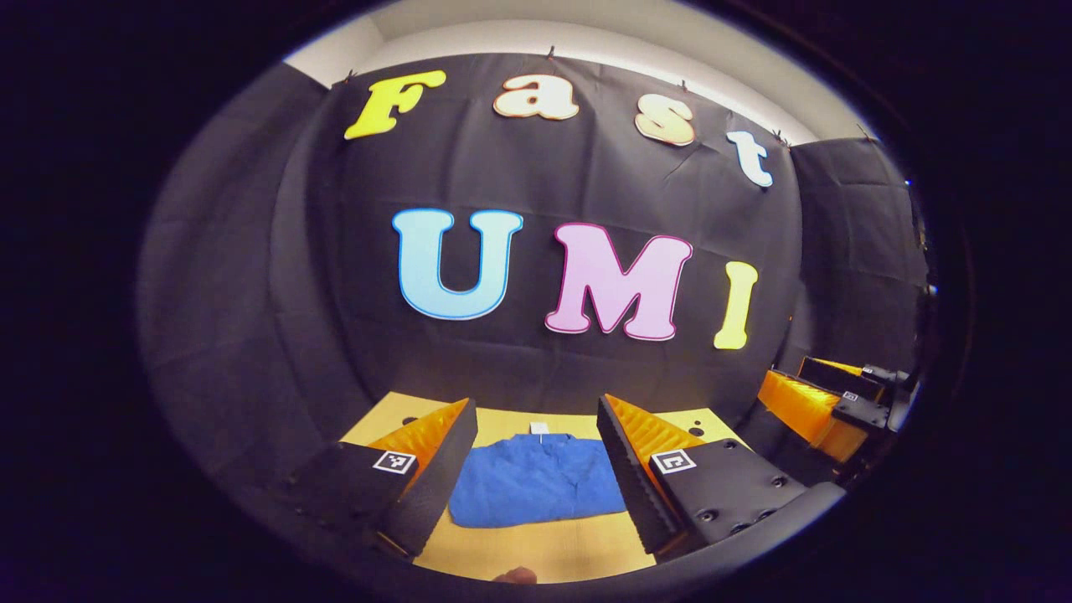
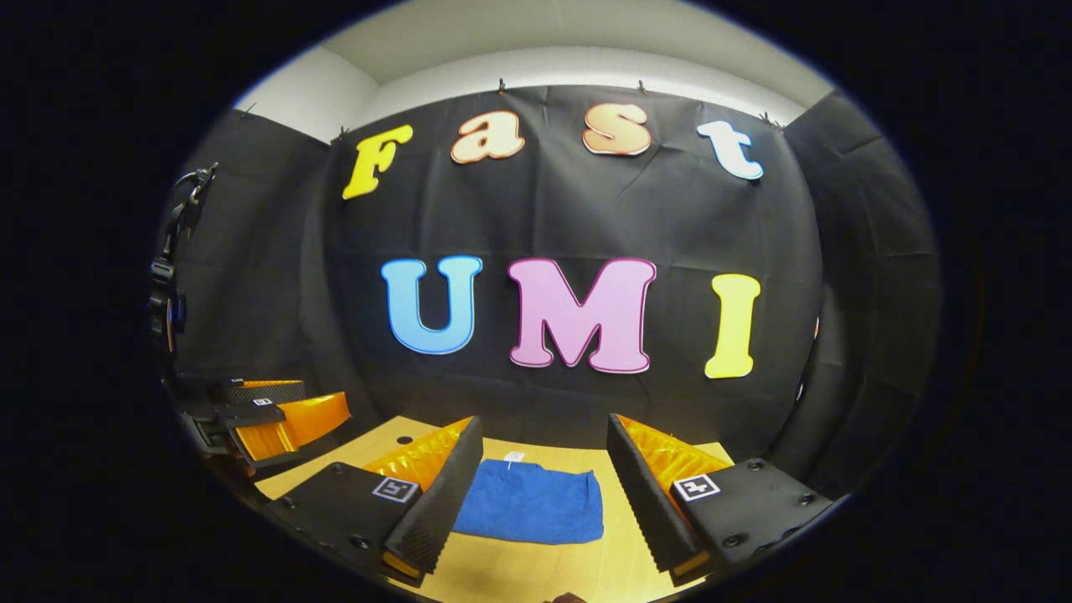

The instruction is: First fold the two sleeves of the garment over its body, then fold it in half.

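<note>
Black cloth walls enclose the booth on three sides, with a pale ceiling strip above, and a light wooden surface (image 1: 553, 548) runs along the bottom. On that surface lies a blue garment (image 1: 536, 481), folded into a compact, roughly rectangular bundle with a small white tag at its far edge, close to the back wall. In the left gripper view, the left gripper (image 1: 536, 477) hangs above the surface with its jaws spread wide and nothing between them; the garment shows in the gap, lying flat and apart from both fingers. At the right edge of that view the other gripper appears farther off, raised off the surface. In the right gripper view, the right gripper (image 2: 544, 494) is likewise held above the surface with jaws wide apart and holding nothing, and the blue garment (image 2: 532, 502) lies between and beyond its fingers without touching them. At the left edge of that view the left gripper (image 2: 268, 419) appears, held in the air near the side wall.
</note>
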A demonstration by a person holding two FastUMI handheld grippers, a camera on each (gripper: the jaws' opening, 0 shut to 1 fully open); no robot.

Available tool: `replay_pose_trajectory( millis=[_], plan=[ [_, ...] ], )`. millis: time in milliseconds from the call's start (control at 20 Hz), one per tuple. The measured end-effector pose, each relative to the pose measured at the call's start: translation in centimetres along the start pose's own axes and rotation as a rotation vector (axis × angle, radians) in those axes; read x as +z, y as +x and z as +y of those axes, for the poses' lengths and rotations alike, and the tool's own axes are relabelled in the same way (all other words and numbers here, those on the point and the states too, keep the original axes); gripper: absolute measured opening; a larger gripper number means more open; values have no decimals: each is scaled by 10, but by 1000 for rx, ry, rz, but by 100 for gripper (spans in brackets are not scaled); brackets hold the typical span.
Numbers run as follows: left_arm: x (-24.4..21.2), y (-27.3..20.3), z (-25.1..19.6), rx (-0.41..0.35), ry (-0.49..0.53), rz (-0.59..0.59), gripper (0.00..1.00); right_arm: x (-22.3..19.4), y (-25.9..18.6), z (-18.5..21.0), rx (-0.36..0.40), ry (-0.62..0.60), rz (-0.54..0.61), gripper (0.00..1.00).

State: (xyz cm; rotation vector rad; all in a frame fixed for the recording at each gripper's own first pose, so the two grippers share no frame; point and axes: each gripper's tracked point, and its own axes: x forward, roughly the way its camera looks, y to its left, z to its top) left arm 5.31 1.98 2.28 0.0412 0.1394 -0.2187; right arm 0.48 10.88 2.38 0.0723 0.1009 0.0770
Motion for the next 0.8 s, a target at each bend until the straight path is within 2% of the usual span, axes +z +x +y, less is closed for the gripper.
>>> replay_pose_trajectory(
  millis=[150,250,300,500,750,800],
  plan=[
    [37,-30,-7,82,29,-167,82,6,-22,-3,41,-7,-20,94],
    [40,-50,-25,75,-10,-229,81,12,-35,-6,65,3,-43,95],
    [33,-54,-30,71,-25,-231,82,17,-40,-12,66,7,-62,95],
    [18,-68,-20,130,-33,-191,82,23,-51,-29,54,-9,-94,94],
    [3,-75,-26,148,-14,-161,82,12,-64,-34,41,-50,-106,94],
    [4,-76,-27,145,-4,-165,81,9,-65,-30,45,-52,-104,87]
  ],
)
